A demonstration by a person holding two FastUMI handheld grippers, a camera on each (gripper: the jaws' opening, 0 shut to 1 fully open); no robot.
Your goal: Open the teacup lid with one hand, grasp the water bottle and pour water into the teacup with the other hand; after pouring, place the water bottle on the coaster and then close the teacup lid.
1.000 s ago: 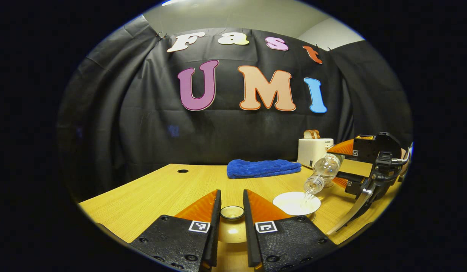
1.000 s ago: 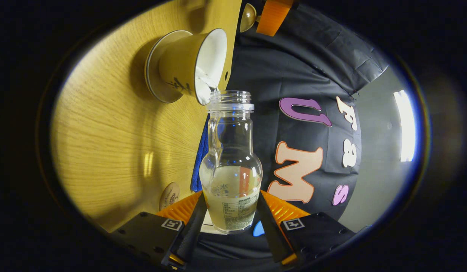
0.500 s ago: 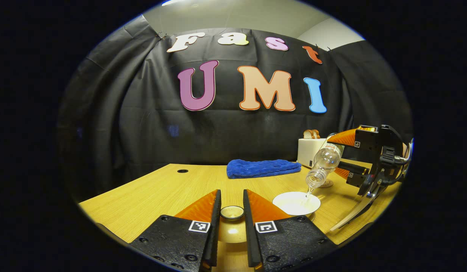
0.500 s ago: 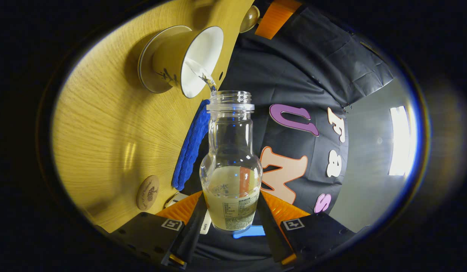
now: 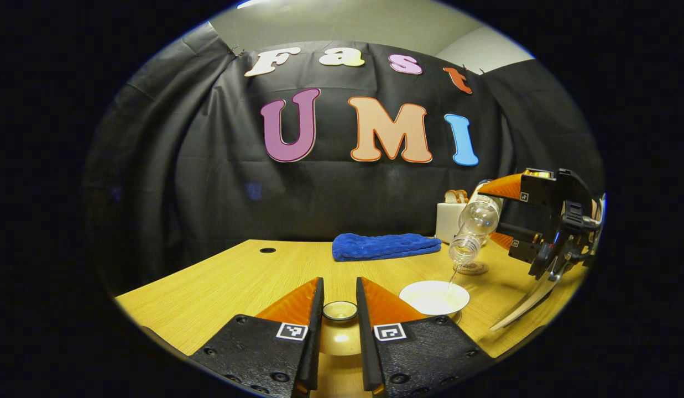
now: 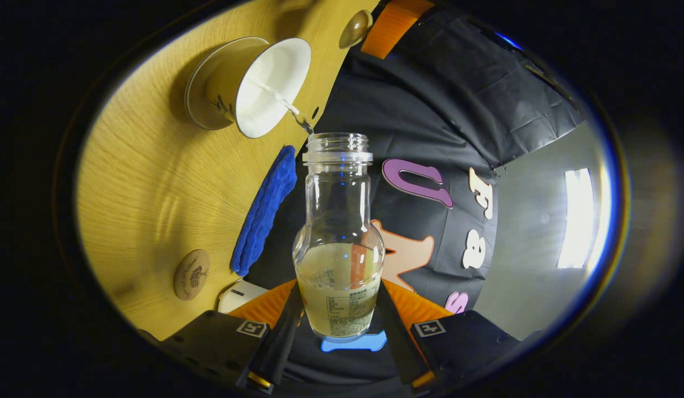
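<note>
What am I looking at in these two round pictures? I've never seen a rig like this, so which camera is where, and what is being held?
A person holds a two-finger gripper in each hand, and each gripper carries a fisheye camera looking along its own fingers. In the left gripper view, the left gripper is shut on the teacup lid by its knob, held off the open teacup. The right gripper is shut on the water bottle; its view looks sideways because the bottle is tipped, and a thin stream runs into the cup. On the wooden table also lie a blue towel, a round coaster and a toaster.
</note>
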